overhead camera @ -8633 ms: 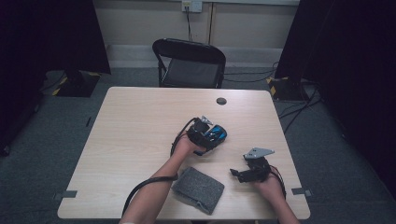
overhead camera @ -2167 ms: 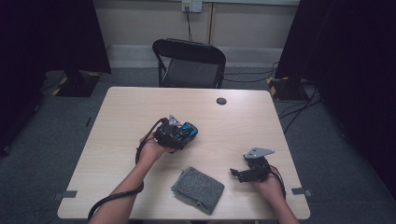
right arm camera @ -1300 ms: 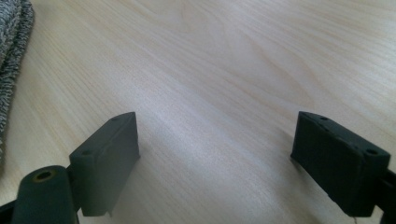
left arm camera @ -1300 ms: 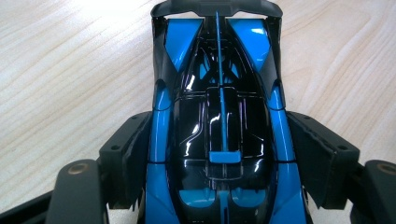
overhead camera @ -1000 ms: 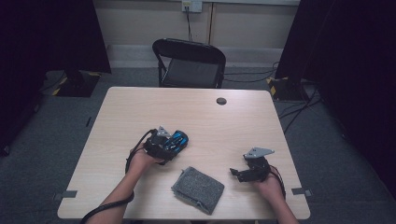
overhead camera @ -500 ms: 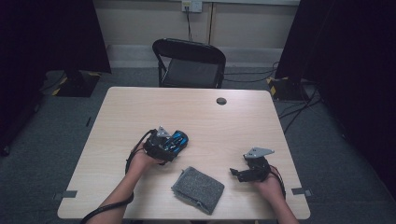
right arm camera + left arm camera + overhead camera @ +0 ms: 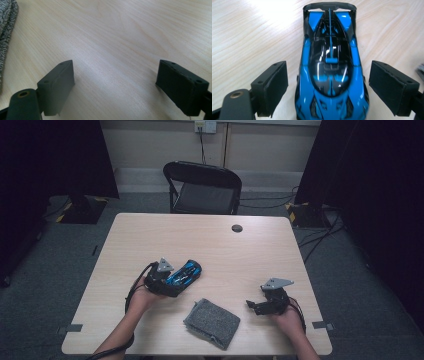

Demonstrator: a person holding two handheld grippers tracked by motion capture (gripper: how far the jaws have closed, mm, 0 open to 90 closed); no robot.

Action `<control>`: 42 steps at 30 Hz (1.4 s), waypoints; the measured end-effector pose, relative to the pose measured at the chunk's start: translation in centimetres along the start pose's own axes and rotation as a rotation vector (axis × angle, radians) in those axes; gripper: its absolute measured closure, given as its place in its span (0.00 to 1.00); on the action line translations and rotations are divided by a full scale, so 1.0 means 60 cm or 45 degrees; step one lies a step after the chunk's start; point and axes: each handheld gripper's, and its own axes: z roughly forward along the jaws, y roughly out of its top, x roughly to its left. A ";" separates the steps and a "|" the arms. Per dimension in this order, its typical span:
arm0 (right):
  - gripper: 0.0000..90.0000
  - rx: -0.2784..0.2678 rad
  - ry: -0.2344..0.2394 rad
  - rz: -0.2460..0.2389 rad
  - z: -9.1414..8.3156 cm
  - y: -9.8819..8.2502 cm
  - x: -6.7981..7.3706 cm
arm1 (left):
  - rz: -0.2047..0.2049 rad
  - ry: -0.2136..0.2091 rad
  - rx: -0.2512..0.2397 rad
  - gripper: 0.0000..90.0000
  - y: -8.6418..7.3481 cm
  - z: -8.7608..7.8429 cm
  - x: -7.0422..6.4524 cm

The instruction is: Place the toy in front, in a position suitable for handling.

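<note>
— Since the counter is mostly bare, where is the blue toy car?
— Left of centre, between the left gripper jaws, its length running toward twelve o'clock. They have just been opening and now stand clear of its sides.
— The right gripper?
— Farther off at four o'clock, jaws apart on nothing, beside the grey cloth.

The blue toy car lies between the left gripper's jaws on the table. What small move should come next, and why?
Probably draw the left gripper straight back from the blue toy car. Its jaws have just been opening, and both pads stand clear of the car's sides, so the car rests free on the table. Pulling back along the car's length should avoid nudging it.
</note>
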 end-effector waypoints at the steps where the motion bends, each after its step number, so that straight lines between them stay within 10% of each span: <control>1: 0.16 0.001 0.000 -0.001 0.000 0.000 0.000 | 0.000 0.004 0.002 0.17 -0.003 -0.002 -0.001; 10: 0.16 0.000 -0.003 0.002 0.000 0.000 0.000 | -0.060 0.014 0.008 0.21 -0.039 0.002 -0.002; 42: 0.23 0.037 -0.024 0.030 0.000 0.013 0.011 | -0.026 0.000 -0.046 0.28 -0.043 0.017 -0.001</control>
